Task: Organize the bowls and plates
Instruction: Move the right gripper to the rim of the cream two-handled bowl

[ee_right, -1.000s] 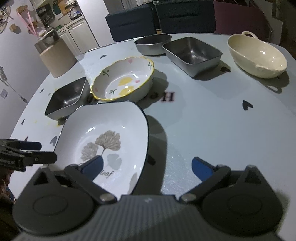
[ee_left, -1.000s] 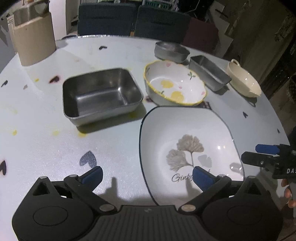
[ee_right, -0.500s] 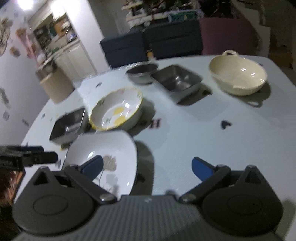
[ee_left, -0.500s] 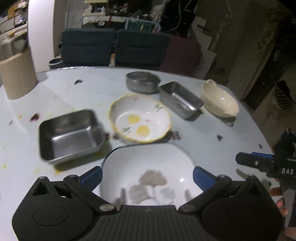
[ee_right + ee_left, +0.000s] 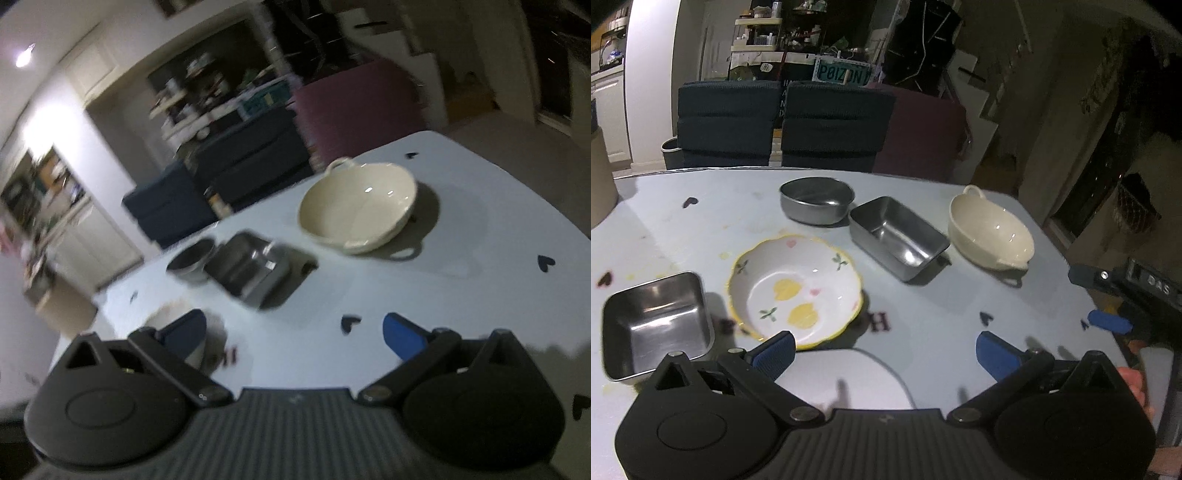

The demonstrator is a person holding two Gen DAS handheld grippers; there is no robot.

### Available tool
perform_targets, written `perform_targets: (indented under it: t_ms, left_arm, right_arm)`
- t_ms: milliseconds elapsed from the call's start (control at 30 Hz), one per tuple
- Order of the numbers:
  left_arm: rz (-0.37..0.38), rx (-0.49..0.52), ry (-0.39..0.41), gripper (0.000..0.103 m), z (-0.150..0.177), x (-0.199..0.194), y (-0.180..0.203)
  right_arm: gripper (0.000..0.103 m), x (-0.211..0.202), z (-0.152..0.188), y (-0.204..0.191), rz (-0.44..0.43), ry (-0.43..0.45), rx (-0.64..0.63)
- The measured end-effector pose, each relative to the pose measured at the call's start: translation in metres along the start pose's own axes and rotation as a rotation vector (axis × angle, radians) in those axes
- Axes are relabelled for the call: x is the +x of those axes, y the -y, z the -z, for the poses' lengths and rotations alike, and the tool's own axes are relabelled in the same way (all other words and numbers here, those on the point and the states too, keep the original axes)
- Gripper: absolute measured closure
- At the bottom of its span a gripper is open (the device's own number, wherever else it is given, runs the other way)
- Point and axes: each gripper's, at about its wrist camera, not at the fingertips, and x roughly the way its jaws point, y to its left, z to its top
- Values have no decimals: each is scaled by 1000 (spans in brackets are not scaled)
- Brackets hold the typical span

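On the round white table sit a flowered yellow-rimmed bowl, a square steel tray, a round steel bowl, a long steel tray and a cream handled bowl. Only the far edge of the white ginkgo plate shows under my left gripper, which is open and empty. My right gripper is open too, above the table, facing the cream bowl and the blurred steel tray. From the left wrist it appears at the right edge.
Two dark chairs and a maroon seat stand behind the table. A tan cylinder container is at the far left. A hand holds the right gripper's handle off the table's right edge. The right wrist view is motion-blurred.
Both grippers have pulled back and tilted upward, away from the ginkgo plate. The plate has dropped almost out of both views and the far bowls are now centred. Both stay open.
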Motion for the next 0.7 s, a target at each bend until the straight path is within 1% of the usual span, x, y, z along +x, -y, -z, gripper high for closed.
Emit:
perform_targets:
  t_ms: [133,267,367,467,500,533,600,700]
  left_arm:
    - [31,-18,7,0,-5,11,6]
    - [67,-49,36,0,-12,21,8]
    - [70,-39,34,0,-21,34,10]
    - [67,-3,51,0,-34,49,12]
    - [70,9,62,0,-40,54,13]
    - [74,16,69,0,-45,58,14]
    - [87,24,80,0,-57,69,16]
    - [103,27,94,0,-71,83,21]
  right_arm:
    - [0,11,-8,14,6,13,136]
    - [0,31,-20,32,10,26,286]
    - [1,47,-25,49,16,61,455]
    - [9,66,-28,61,-12,73,597]
    - [14,73,-29,64,-22,74,626]
    - [17,81,-32,65,-29,76,647]
    - [18,95,-32,67,-40,77,688]
    - [26,112,-28,75,-48,57,796]
